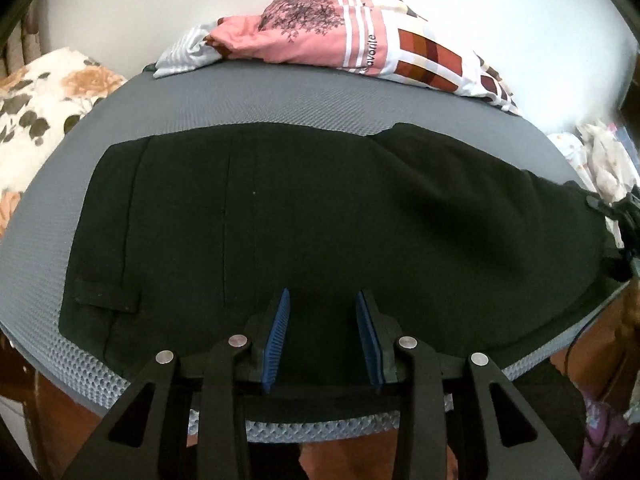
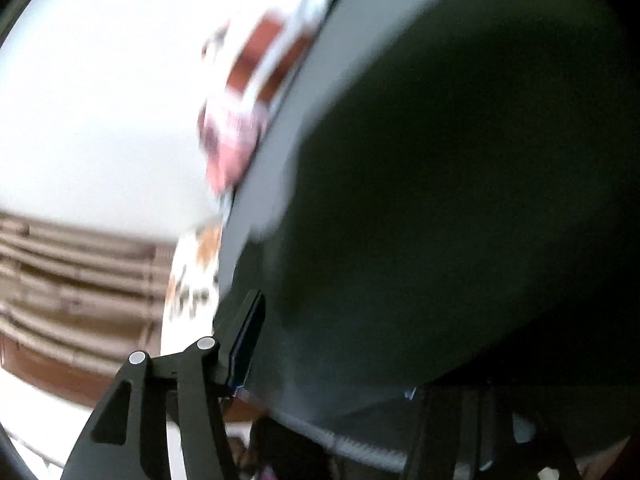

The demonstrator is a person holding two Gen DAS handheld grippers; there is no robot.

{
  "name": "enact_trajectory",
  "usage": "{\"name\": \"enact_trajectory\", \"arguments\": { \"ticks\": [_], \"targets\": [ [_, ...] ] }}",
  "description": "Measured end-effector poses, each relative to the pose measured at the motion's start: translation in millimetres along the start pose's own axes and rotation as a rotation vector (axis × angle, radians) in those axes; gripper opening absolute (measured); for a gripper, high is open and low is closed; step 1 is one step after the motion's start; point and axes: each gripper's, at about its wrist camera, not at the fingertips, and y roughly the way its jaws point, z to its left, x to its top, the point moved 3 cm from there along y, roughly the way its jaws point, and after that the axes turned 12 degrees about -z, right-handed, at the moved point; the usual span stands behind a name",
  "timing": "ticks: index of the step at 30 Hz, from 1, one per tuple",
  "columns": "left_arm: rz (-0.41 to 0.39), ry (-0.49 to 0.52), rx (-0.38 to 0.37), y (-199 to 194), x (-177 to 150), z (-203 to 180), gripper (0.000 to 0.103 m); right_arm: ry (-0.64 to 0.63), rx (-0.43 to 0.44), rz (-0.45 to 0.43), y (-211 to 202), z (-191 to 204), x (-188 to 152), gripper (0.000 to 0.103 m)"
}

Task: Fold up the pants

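Black pants point(image 1: 304, 224) lie spread across a grey mesh-covered table point(image 1: 256, 100), waistband at the left, legs running right. My left gripper point(image 1: 323, 300) is open and empty, its blue pads point(image 1: 276, 340) hovering over the near edge of the pants. The other gripper's black tip point(image 1: 616, 216) shows at the pants' right end in the left wrist view. The right wrist view is blurred and tilted. The pants point(image 2: 460, 180) fill it. Only my right gripper's left finger point(image 2: 246, 344) shows, against the fabric. The other finger is hidden by dark cloth.
A pile of pink, white and red clothes point(image 1: 344, 40) lies at the table's far edge against a white wall. A floral cushion point(image 1: 44, 100) sits at the left. Crumpled white cloth point(image 1: 596, 160) lies at the right. A wooden frame shows below the table.
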Motion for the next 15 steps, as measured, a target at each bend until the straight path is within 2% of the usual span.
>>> {"name": "enact_trajectory", "arguments": {
  "ticks": [1,3,5,6,7,8,9,10,13,15],
  "targets": [
    [0.006,-0.008,-0.007,3,1,0,0.036,0.018,0.005,-0.031,-7,-10,16,0.056],
    [0.018,-0.020,-0.041,5,2,-1,0.036,-0.032,0.004,-0.002,-5,-17,45,0.052],
    [0.026,0.005,-0.018,7,2,-8,0.036,-0.105,-0.016,0.026,1,-11,56,0.054],
    [0.027,0.021,-0.006,8,2,-11,0.036,-0.087,0.006,0.063,7,-9,61,0.058],
    [0.026,0.022,-0.003,8,2,-11,0.036,-0.042,0.016,0.079,9,-10,61,0.060],
    [0.025,0.007,-0.008,7,2,-10,0.036,-0.002,0.025,0.085,8,-14,65,0.070],
    [0.025,-0.009,-0.014,7,2,-7,0.036,0.039,0.056,0.085,5,-16,62,0.075],
    [0.026,-0.025,-0.021,7,2,-5,0.036,0.049,0.079,0.093,0,-17,58,0.077],
    [0.028,-0.053,-0.025,7,4,-2,0.036,0.055,0.087,0.076,-21,-24,50,0.077],
    [0.031,-0.051,-0.024,7,3,-1,0.035,0.071,0.078,0.041,-37,-35,59,0.074]
  ]
}}
